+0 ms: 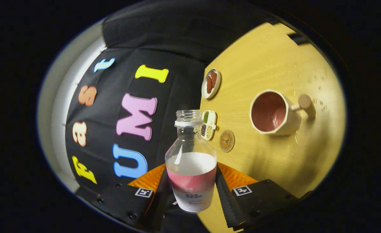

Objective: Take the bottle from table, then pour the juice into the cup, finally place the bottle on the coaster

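Note:
My gripper [192, 191] is shut on a clear plastic bottle [191, 161] with a pink and white label. The bottle has no cap, and both fingers press its lower sides. The whole view is rolled, so the wooden table [268, 168] stands tilted beside the bottle. A cream cup [274, 113] with a pinkish inside and a wooden knob handle stands on the table beyond the fingers, with a wet sheen inside it. A small round wooden coaster [226, 140] lies between the bottle and the cup, close to the bottle's neck.
A small oval dish [211, 83] with reddish pieces sits near the table's far edge. A divided snack tray [208, 124] lies just behind the bottle neck. Water droplets [319, 94] speckle the table past the cup. The booth's black cloth wall hangs behind.

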### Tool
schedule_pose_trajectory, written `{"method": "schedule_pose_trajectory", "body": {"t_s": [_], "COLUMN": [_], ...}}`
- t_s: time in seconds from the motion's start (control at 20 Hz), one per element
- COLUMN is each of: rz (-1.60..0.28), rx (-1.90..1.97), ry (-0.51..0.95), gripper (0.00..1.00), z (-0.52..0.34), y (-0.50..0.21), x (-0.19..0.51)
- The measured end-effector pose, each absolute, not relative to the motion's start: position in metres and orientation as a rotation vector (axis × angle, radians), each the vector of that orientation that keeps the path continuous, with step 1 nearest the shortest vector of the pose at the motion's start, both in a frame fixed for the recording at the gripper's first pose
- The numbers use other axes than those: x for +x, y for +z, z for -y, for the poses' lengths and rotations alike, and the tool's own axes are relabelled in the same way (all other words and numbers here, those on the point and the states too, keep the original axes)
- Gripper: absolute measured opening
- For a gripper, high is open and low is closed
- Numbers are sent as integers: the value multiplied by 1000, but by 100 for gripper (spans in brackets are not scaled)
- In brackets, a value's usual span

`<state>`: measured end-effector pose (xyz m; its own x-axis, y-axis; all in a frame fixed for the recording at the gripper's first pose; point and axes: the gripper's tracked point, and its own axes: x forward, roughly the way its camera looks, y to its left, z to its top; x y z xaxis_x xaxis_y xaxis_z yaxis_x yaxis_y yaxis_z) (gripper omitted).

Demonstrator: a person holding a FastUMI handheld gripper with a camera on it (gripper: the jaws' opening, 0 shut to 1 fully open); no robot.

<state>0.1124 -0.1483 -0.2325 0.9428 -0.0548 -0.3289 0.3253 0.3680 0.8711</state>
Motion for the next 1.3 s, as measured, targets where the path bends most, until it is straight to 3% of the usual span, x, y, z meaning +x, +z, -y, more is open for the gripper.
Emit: {"method": "schedule_pose_trajectory", "body": {"t_s": [0.8,1.3], "rz": [-23,-45], "rx": [149,-52], "ry": [-334,-389], "gripper": [74,75], "z": [157,139], "y": [-136,-228], "x": [169,256]}}
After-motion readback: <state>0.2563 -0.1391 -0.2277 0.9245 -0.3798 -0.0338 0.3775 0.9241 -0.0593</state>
